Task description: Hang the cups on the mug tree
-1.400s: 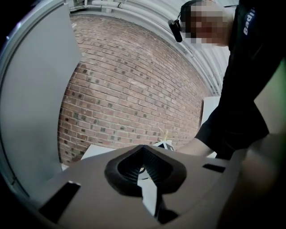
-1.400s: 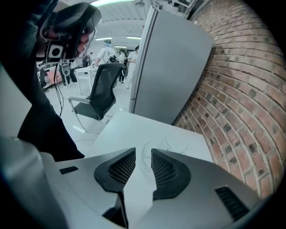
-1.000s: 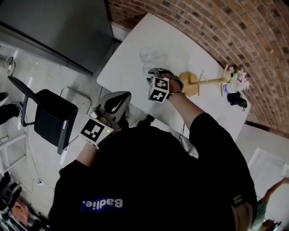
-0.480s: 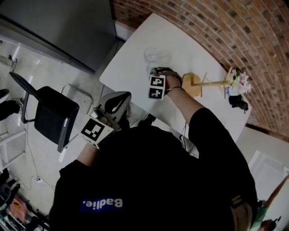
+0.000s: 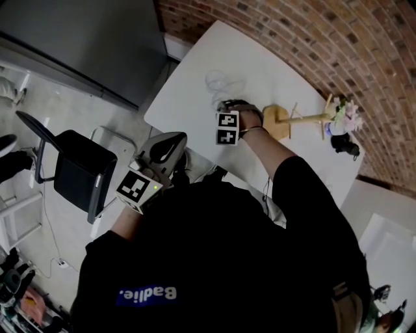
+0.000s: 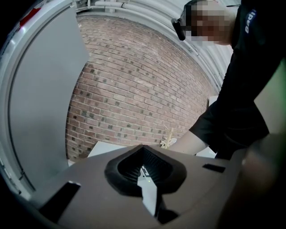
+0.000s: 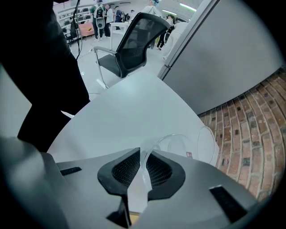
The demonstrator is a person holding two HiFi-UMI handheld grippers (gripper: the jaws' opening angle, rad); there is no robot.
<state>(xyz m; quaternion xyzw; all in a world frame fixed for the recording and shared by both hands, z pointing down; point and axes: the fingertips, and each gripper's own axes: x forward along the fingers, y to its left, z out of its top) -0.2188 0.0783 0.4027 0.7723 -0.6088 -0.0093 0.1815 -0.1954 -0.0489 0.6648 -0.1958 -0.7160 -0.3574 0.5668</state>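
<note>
Table (image 5: 273, 65): two cups (image 5: 220, 82) (clear), one mug tree (image 5: 296, 120)

A white worktop (image 5: 188, 97) with rounded corners stands against a red brick wall (image 5: 312, 45). At its far right end, near the wall, is a small bunch of pale pink flowers (image 5: 344, 116), with a dark object (image 5: 344, 144) just beside it; what that is cannot be told. A big grey panel (image 5: 84, 39) meets the wall at the worktop's left end. On the pale floor (image 5: 45, 110) stands a black chair (image 5: 81, 175) with a metal frame, apart from the worktop. Far behind it, people (image 7: 105, 13) stand in a lit room.
</note>
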